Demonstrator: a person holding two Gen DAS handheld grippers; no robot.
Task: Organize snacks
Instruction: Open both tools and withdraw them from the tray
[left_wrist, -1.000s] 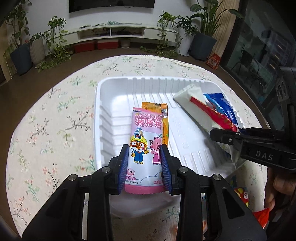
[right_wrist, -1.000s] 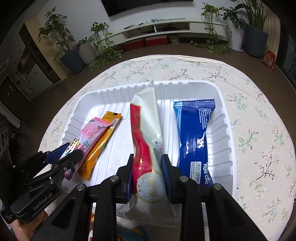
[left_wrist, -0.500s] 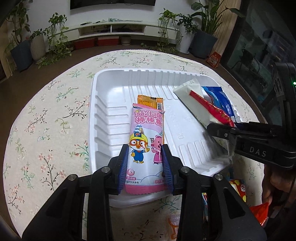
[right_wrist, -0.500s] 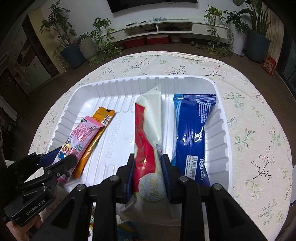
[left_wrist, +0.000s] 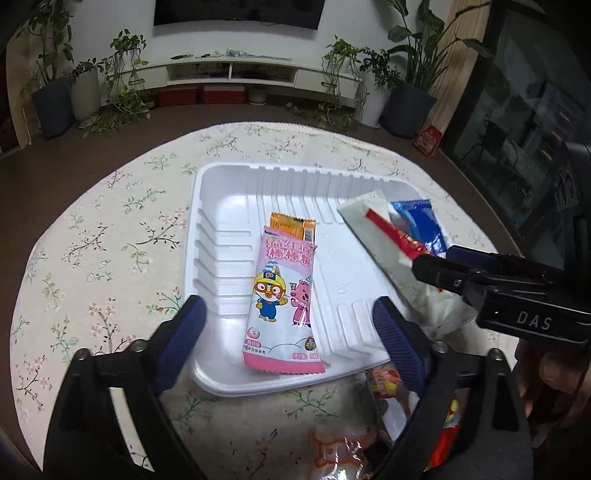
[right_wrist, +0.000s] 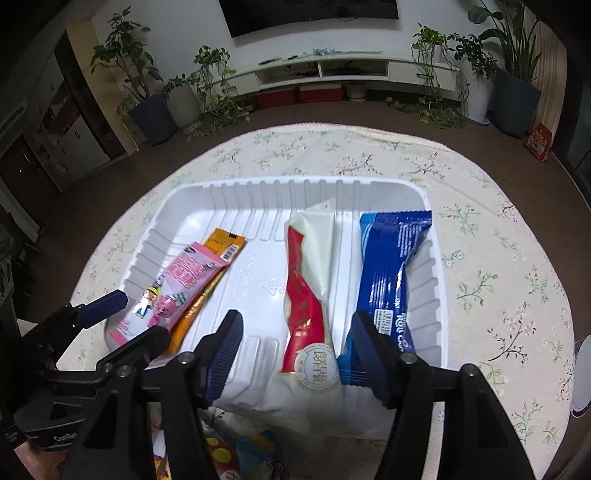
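White tray (left_wrist: 229, 206) sits on a round table with a floral cloth (left_wrist: 110, 236). Left gripper (left_wrist: 291, 325) has just been opening; its jaws now stand spread wide on either side of the pink packet (left_wrist: 282, 295), pads clear of it. The pink packet lies flat in the tray's left part, its near end over the tray's front rim, overlapping an orange packet (left_wrist: 293, 227) that pokes out beyond its far end. Right gripper (right_wrist: 295, 339) has also just been opening; jaws parted, with the white-and-red packet (right_wrist: 310, 280) lying between them, neither pad pressing on it. That packet lies lengthwise in the tray's middle, near end draped over the front rim. Blue packet (right_wrist: 391, 266) lies just beside it on the right, along the tray's right wall, its near end behind the right pad. More loose snack packets (left_wrist: 388, 380) on the cloth in front of the tray, partly hidden by the grippers. Part of a hand (left_wrist: 554, 373) shows at the right edge of the left view, below the right gripper's body.
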